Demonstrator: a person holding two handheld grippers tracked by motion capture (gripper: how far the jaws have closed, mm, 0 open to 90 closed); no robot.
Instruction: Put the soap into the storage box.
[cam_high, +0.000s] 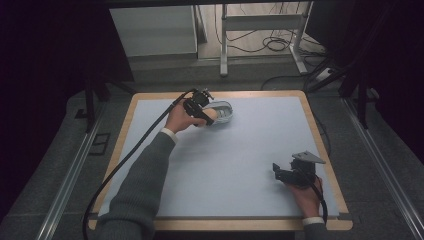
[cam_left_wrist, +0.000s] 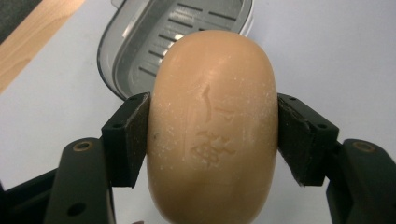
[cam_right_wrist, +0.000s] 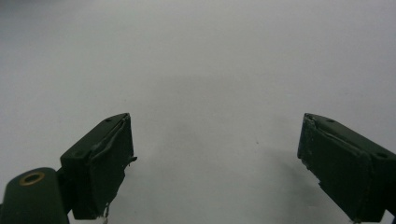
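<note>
my left gripper (cam_left_wrist: 214, 135) clamps the soap bar (cam_left_wrist: 212, 126) across its waist, slick, firm; right gripper (cam_right_wrist: 215, 158) gapes empty.

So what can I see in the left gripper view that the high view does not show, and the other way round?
Left gripper view alone: the stamped mark on the soap bar, both pads pressing its sides, and the ribbed floor of the soap dish.

High view alone: the right tool near the table's right front, the person's grey sleeves, the wooden table edge all round, and the floor cables.

Both: the left tool holding the soap at the dish, over the pale mat.
</note>
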